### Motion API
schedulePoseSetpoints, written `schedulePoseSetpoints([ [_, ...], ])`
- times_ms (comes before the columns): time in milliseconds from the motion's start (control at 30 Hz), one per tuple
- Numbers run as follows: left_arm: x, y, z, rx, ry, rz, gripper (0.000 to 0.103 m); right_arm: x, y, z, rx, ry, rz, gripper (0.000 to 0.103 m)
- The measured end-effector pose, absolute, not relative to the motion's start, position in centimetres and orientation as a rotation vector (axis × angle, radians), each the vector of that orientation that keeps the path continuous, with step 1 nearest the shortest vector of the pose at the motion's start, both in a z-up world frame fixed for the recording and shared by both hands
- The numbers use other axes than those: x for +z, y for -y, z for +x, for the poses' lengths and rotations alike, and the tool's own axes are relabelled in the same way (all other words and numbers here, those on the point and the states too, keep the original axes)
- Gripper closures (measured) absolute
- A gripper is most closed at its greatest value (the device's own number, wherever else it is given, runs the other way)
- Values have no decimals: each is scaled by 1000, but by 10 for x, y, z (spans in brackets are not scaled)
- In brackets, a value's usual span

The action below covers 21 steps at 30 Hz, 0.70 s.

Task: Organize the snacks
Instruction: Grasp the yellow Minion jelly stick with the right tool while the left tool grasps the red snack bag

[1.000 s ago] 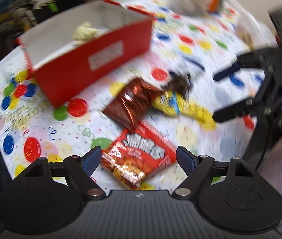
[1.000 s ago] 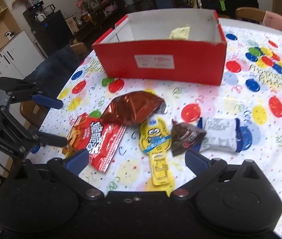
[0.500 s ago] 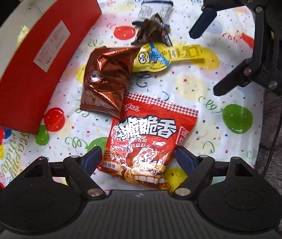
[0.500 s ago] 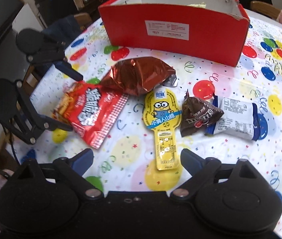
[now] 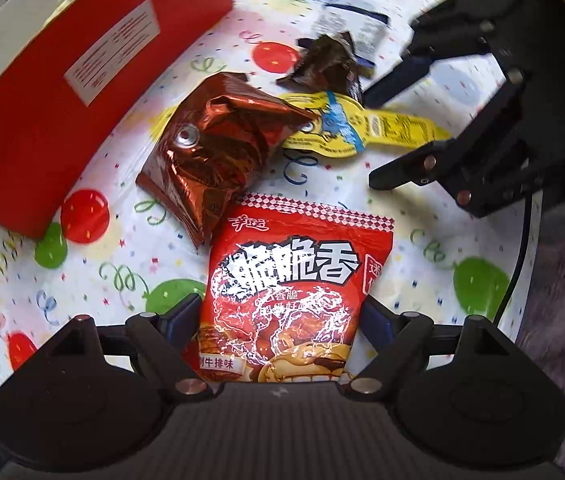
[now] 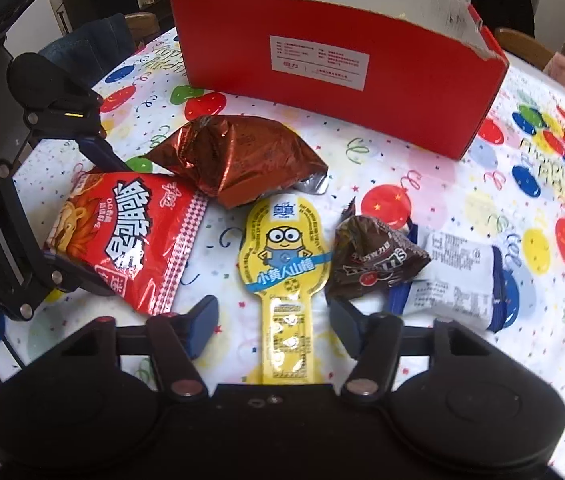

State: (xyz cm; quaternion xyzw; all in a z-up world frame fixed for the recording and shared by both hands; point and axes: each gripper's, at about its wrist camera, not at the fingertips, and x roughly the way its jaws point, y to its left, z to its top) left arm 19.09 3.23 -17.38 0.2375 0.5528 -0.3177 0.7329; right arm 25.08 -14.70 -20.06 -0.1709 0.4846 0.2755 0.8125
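Both grippers dropped closer to snacks since half-second ago. Your left gripper (image 5: 278, 316) now straddles red snack bag (image 5: 298, 292), jaws spread, not yet clamped. Your right gripper (image 6: 272, 320) straddles yellow Minion pack (image 6: 284, 264), likewise spread. Step, by my read: dual pick for red box (image 6: 342, 60). Next: close squarely, lift. Brown foil bag (image 5: 218, 152) touches red bag's top edge; M&M's pouch (image 6: 374, 260) sits just beside right finger. Tablecloth (image 6: 422, 168) before box open; table edge near left gripper.
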Motion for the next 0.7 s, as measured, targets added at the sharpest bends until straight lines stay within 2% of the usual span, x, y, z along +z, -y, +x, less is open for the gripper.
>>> schedulePoseSetpoints([
  [233,-170,-39,184,-570,-1231,343,22,-200,144,244,578,-1011,-381,61],
  [367,-167,-47,183,-501,-1250,220,27,-199,143,241,565,-1009,-377,78],
  [700,-164,-65,173,-381,-1289,-24,32,-196,154,239,523,-1055,-283,79],
])
